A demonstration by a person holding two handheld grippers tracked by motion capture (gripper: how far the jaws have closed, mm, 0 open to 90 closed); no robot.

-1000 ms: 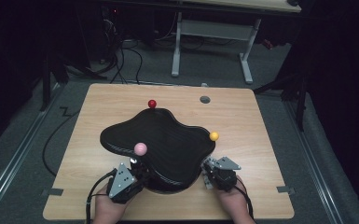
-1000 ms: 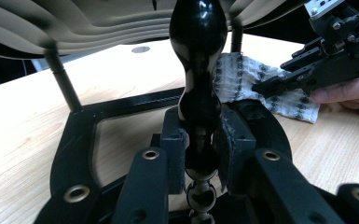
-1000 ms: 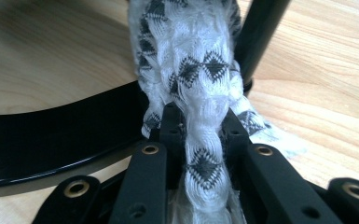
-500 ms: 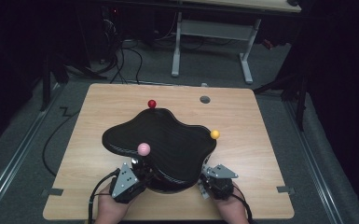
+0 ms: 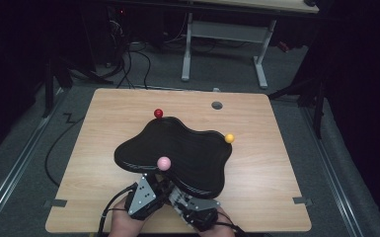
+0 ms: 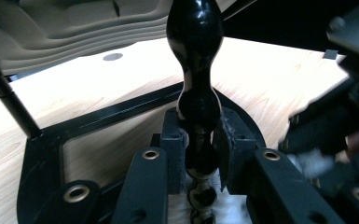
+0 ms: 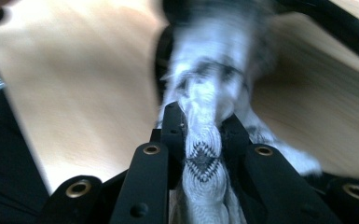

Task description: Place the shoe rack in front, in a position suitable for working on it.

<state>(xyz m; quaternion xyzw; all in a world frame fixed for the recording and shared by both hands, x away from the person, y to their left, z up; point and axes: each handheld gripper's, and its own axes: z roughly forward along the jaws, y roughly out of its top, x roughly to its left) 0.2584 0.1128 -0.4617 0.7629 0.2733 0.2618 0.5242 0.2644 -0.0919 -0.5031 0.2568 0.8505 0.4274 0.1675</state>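
A black wavy-edged board (image 5: 177, 150) stands raised on the wooden table (image 5: 256, 123), with a red ball (image 5: 158, 113), a yellow ball (image 5: 229, 138) and a pink ball (image 5: 164, 163) at its rim. My left gripper (image 5: 159, 183) reaches under its front edge. In the left gripper view, that gripper (image 6: 198, 140) is shut on a glossy black turned post (image 6: 195, 56) that rises to the board's underside. My right gripper (image 5: 177, 196) sits close beside it. It (image 7: 204, 135) is shut on a white cloth with a black pattern (image 7: 214, 79), blurred.
A black frame (image 6: 98, 116) lies flat on the table under the board. A grey round cap (image 5: 217, 105) is set in the table's far side. A desk's white legs (image 5: 259, 54) stand on the floor beyond. Cables (image 5: 54, 153) run along the left.
My right gripper has moved left from the board's front right edge to just beside the left gripper. The left gripper has stayed on the post.
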